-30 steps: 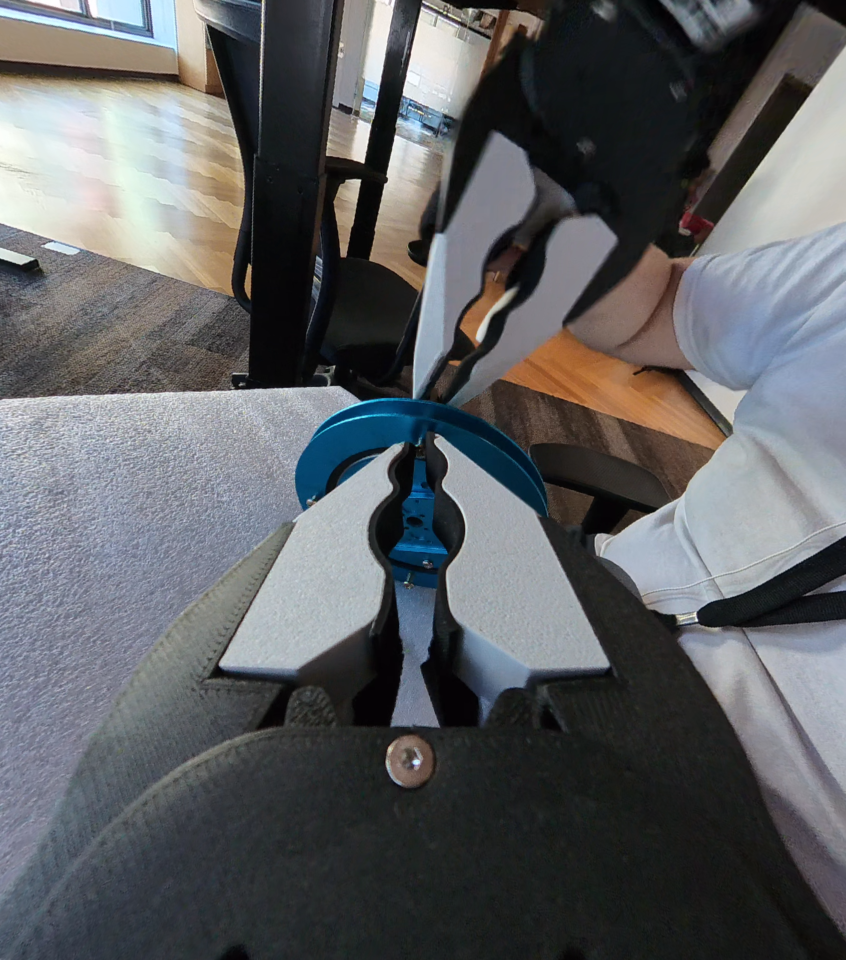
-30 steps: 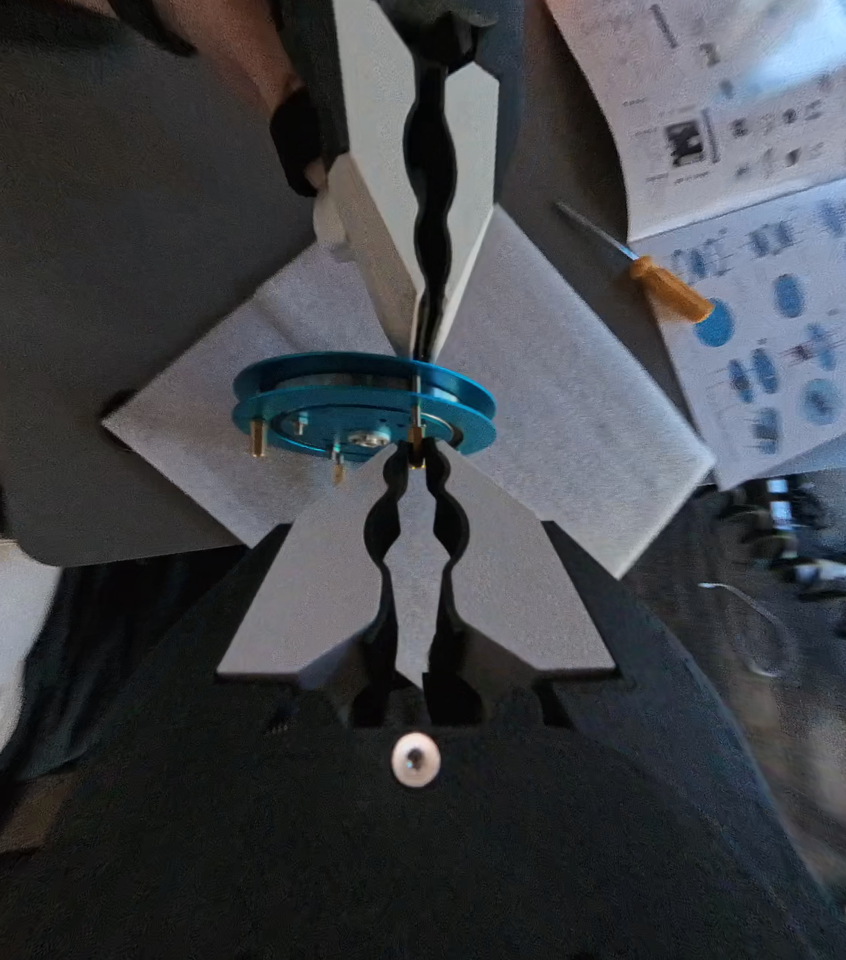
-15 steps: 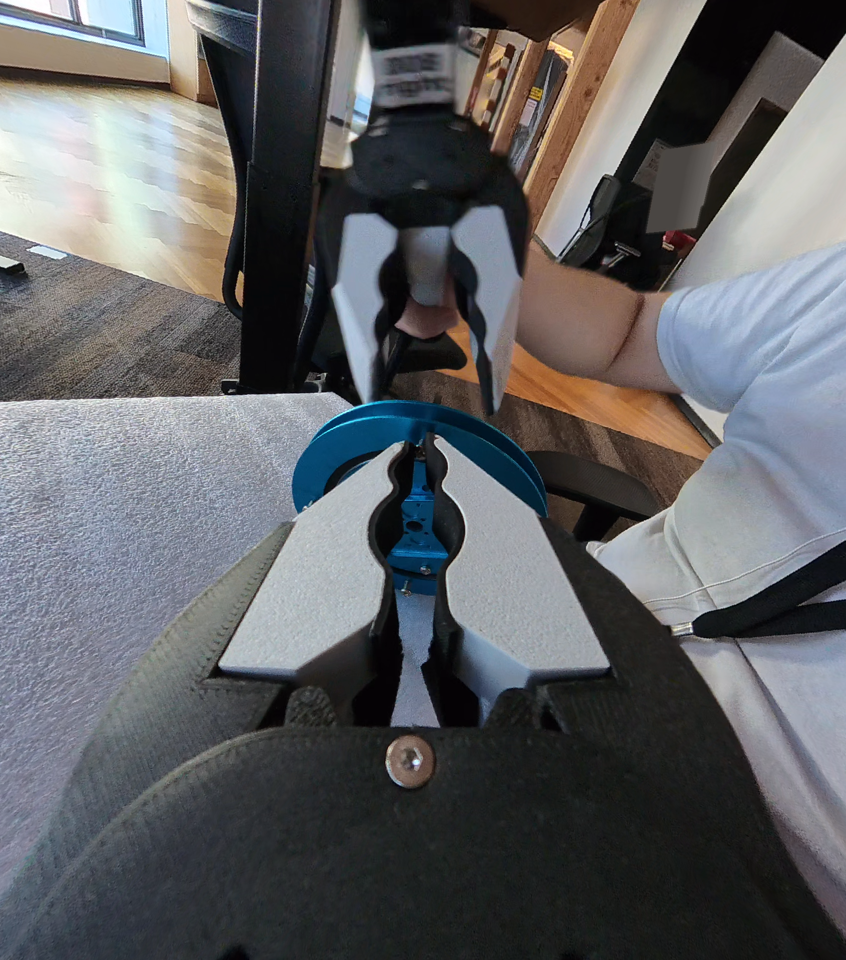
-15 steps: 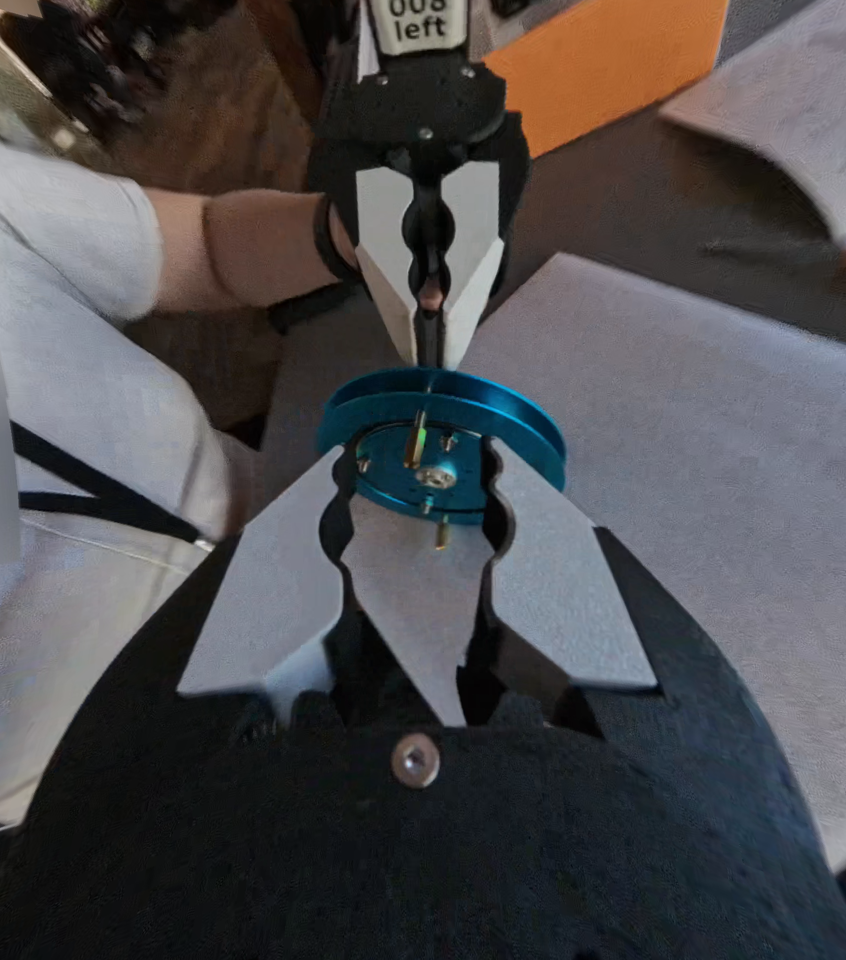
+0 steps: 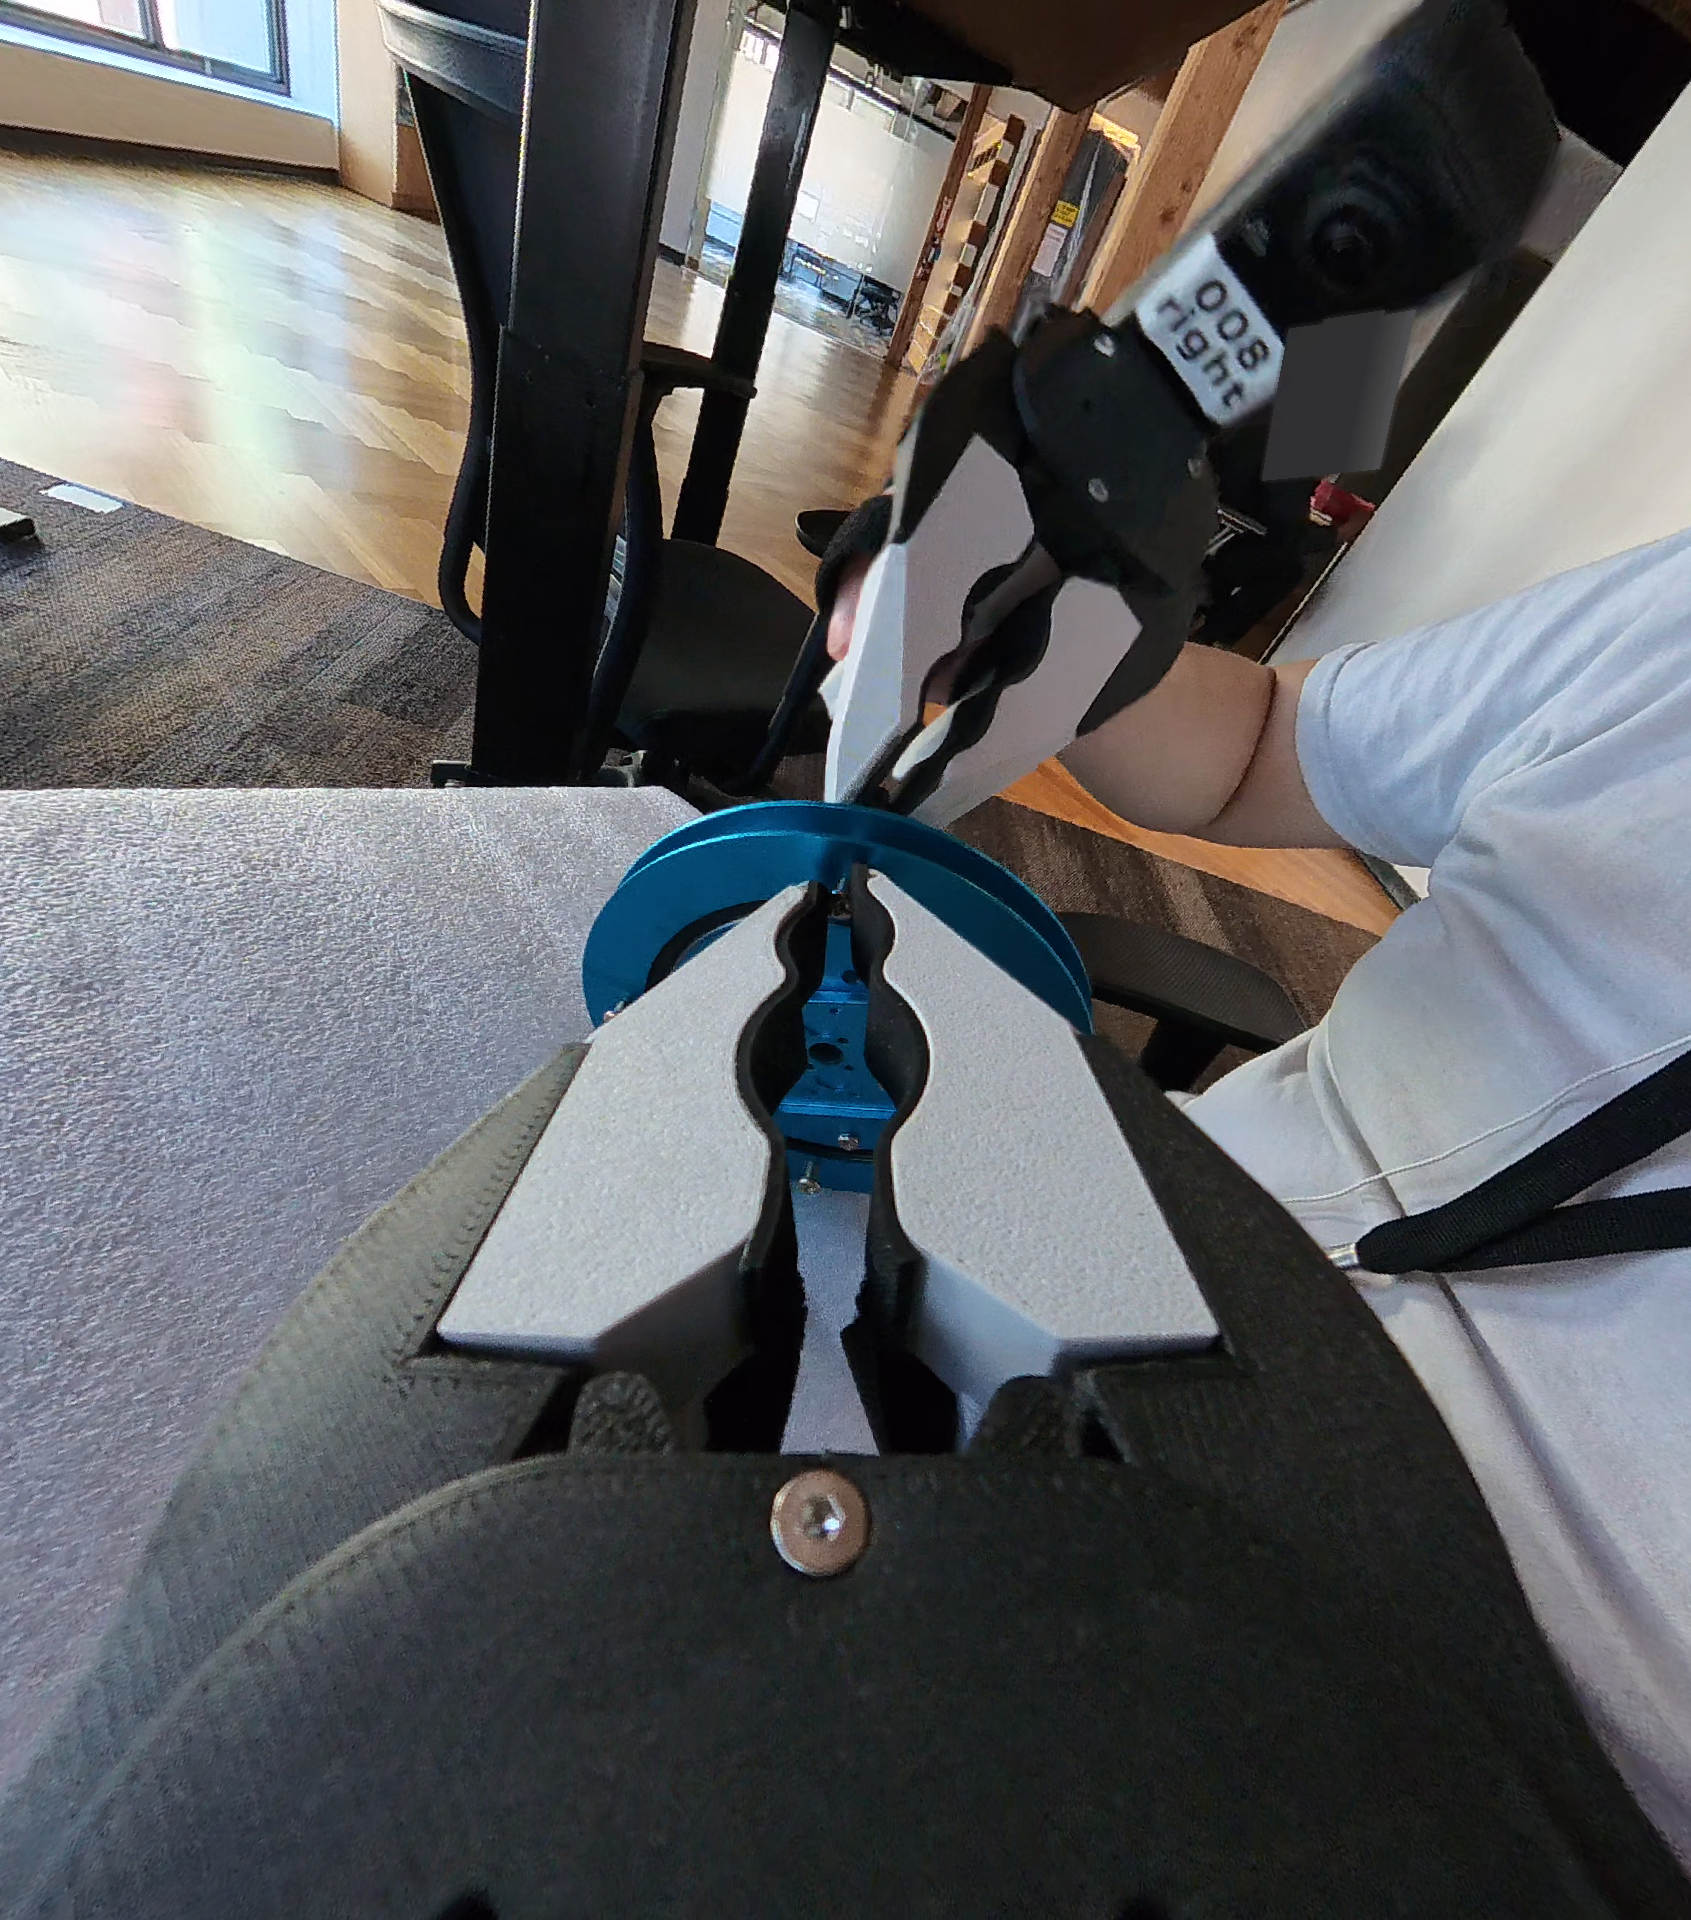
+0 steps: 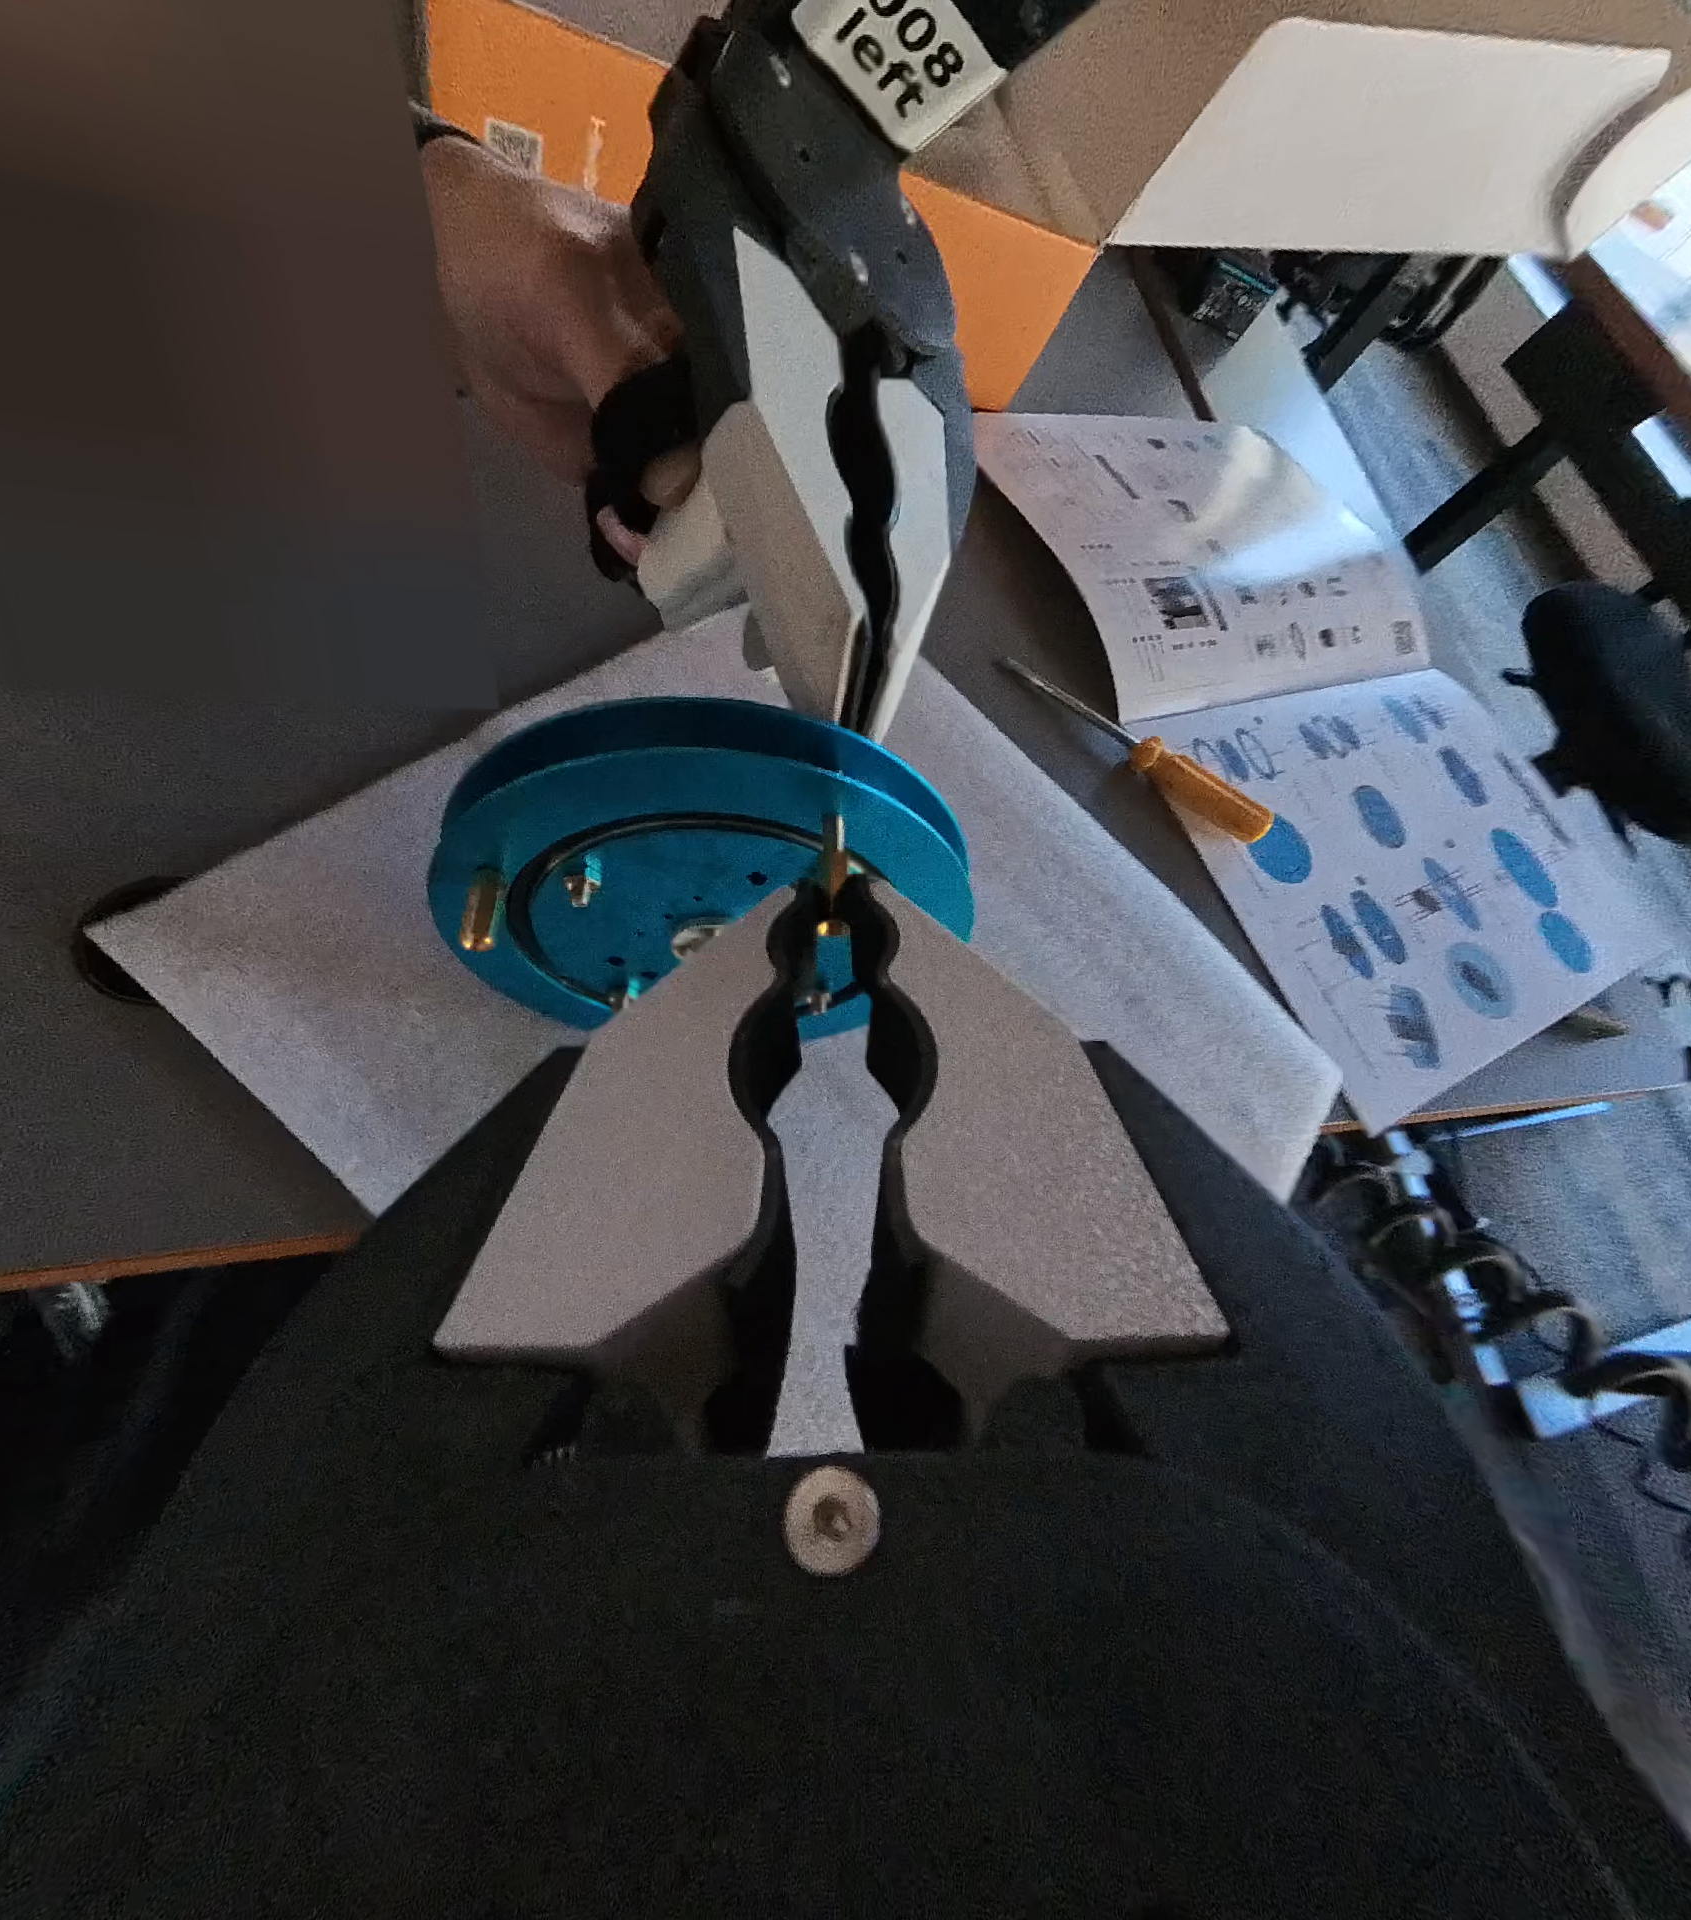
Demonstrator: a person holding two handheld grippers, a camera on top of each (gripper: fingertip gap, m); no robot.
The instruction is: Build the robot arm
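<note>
Steadying the blue wheel point(image 6: 675, 831) above the desk point(image 6: 145, 790), left tongs point(image 6: 867, 717) clamp its rim while right tongs point(image 6: 833, 902) pinch a brass post point(image 6: 833, 847).

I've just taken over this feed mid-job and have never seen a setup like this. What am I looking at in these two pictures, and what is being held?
There is no robot arm here. A person holds a hand-held two-finger gripper in each hand, and each gripper carries a camera looking forward along its fingers.

One picture comes from the left gripper, the other from the right gripper; each also shows the other gripper farther off.

The left gripper is shut on the rim of a blue metal disc assembly, held above a white foam sheet on a grey table. The right gripper is shut on one of the brass posts sticking out of the disc's face.

On the table lie an orange-handled screwdriver and an open instruction booklet. An orange box stands behind.
</note>
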